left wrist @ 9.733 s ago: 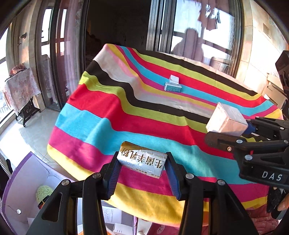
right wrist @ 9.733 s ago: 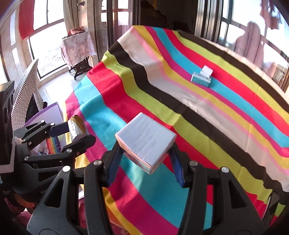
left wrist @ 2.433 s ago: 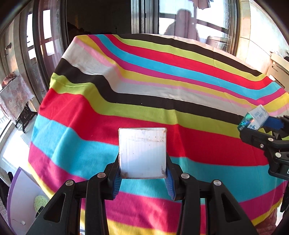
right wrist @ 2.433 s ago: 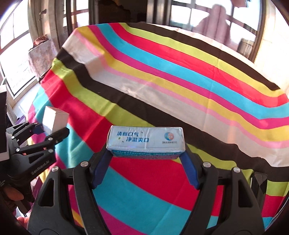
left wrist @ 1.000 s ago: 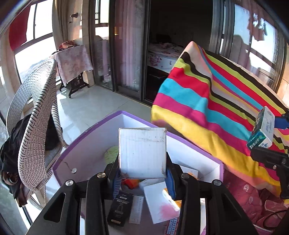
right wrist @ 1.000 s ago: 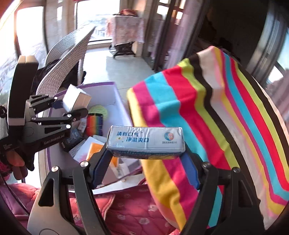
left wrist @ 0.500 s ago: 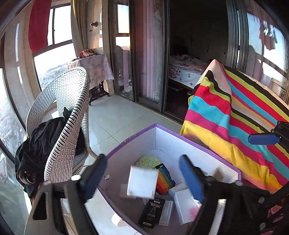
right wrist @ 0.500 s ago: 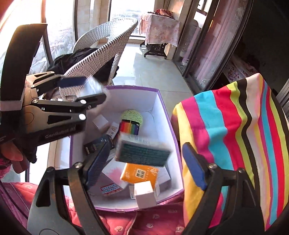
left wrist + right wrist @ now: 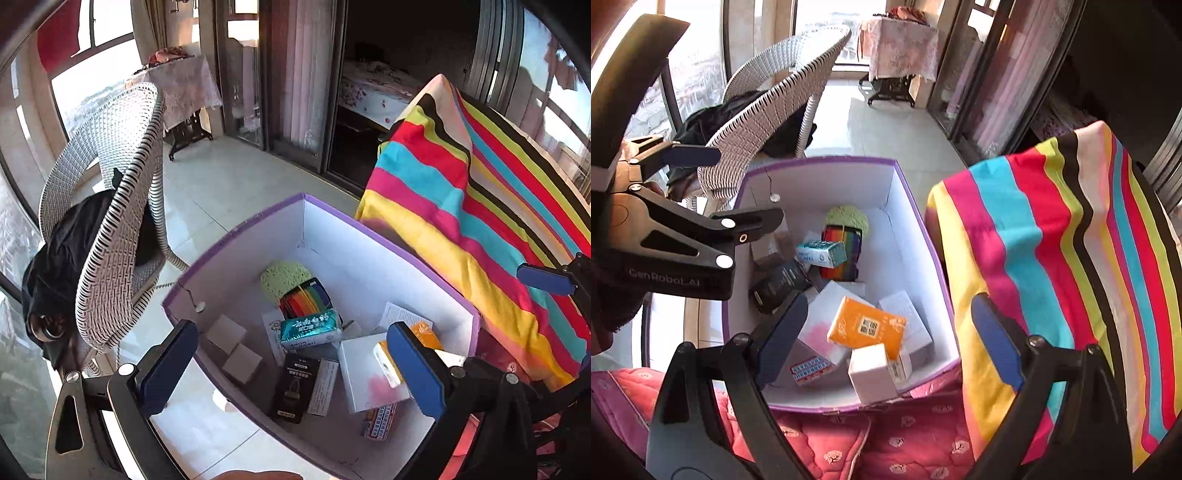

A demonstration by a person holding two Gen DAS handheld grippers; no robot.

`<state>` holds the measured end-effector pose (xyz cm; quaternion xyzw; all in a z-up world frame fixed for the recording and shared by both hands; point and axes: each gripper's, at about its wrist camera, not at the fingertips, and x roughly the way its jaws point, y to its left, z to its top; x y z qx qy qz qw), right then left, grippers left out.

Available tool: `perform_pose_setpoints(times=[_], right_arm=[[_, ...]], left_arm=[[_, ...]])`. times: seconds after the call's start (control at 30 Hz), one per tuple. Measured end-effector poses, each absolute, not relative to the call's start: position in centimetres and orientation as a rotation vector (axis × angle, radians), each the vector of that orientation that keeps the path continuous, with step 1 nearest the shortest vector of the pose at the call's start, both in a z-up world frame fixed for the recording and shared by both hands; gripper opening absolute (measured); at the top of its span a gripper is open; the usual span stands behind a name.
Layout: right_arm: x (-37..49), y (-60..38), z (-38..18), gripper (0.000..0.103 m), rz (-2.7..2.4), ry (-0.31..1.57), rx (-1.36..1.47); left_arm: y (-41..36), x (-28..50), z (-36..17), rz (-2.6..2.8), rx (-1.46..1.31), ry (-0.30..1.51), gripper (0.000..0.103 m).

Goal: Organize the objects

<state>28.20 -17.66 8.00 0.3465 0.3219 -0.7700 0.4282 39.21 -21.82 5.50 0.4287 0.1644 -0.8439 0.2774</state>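
While we look down into it, the box: purple-rimmed storage box (image 9: 384, 236) with white inner walls, standing on the pale floor beside the striped cloth.
Teal pack: we see the teal tissue pack (image 9: 310, 328) lying inside the box, leaning on the rainbow-striped item (image 9: 304, 297), free of both grippers.
White cubes: we count two small white cube boxes (image 9: 236, 349) side by side at the box's left inner wall; which one was just let go we cannot tell.
Other contents: an orange pack (image 9: 866, 328), a black packet (image 9: 295, 384), a yellow-green round pad (image 9: 284, 277) and white cartons lie loosely heaped.
Left gripper: our left gripper (image 9: 291, 365) hangs over the box, jaws spread very wide after just opening further, nothing between the blue pads.
Right gripper: our right gripper (image 9: 886, 336) also hangs over the box, jaws wide and just opening, nothing held.
Cloth: the striped cloth (image 9: 1071, 258) drapes down just right of the box.
Chair: a white wicker chair (image 9: 110, 221) with dark clothing stands left of the box.
Cushion: a red quilted cushion (image 9: 849, 435) lies against the box's near side.
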Motion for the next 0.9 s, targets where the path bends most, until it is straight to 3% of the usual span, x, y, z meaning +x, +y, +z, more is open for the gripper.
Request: perform_pose_setpoints(times=[0.9], right_arm=[[28.2,-17.2,6.6,0.092,-1.914,0.833,0.918]], left_arm=[[-20.9,38.7,4.3,-2.269,1.171,0.428,0.103]])
